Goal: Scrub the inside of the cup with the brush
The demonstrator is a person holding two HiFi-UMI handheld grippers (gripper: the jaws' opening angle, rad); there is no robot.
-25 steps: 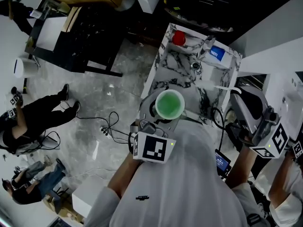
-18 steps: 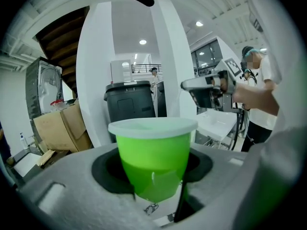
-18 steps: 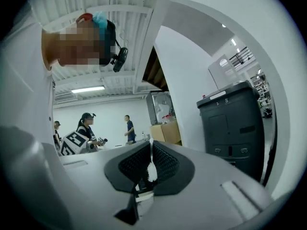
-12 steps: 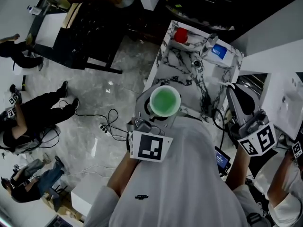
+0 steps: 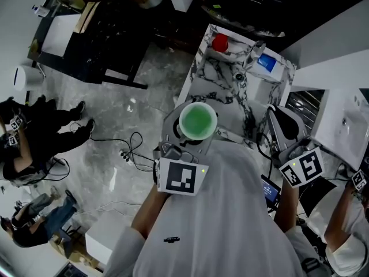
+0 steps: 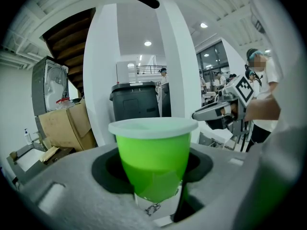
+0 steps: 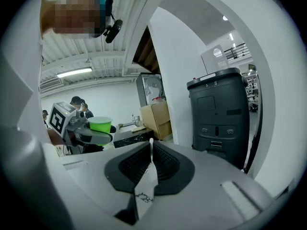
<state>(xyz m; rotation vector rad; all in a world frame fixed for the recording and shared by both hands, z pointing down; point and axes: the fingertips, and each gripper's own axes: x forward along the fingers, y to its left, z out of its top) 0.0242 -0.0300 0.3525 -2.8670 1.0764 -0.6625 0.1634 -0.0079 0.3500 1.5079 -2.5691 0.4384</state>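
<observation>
Shift: your right gripper (image 7: 151, 164) has come in leftward toward the counter since a second ago, and the cup (image 5: 198, 120) has drifted slightly up and left in the head view.
Left gripper (image 6: 154, 176): jaws clamped on the lower body of the cup, pads on either side.
Cup: green with a white rim, upright; you hold it in the air over the near edge of the marble counter (image 5: 214, 90), close to your chest.
Right gripper: jaws pressed together, ribbed pads meeting; a thin pale sliver shows at the seam (too small to identify).
Spacing: your two grippers are well apart, with the right one off to the right of the cup.
Counter, far end: a red-topped item (image 5: 219, 42) and a blue item (image 5: 265, 63), apart from each other.
Beyond: dark bin (image 7: 218, 114) beside a white pillar, cardboard box (image 6: 62, 126) to its left; cables (image 5: 135, 152) on the grey floor left of the counter.
</observation>
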